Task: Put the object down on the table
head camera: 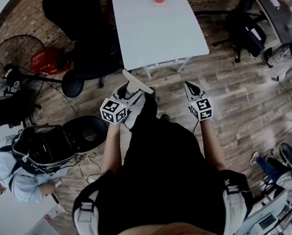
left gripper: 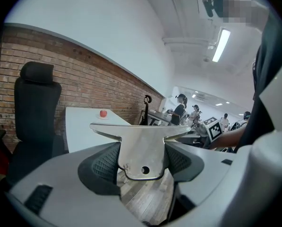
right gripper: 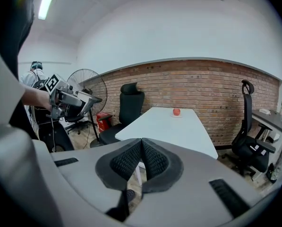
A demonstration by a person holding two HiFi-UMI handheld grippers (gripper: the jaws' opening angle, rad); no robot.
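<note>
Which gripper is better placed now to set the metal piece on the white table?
Left. The left gripper clamps the metal piece, while the right gripper is shut on nothing. The white table lies ahead of both.

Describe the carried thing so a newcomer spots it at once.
Start at the white table by the brick wall. Before its near edge, the left gripper holds a flat metal plate. It is T-shaped with one round hole; the right gripper holds nothing.
</note>
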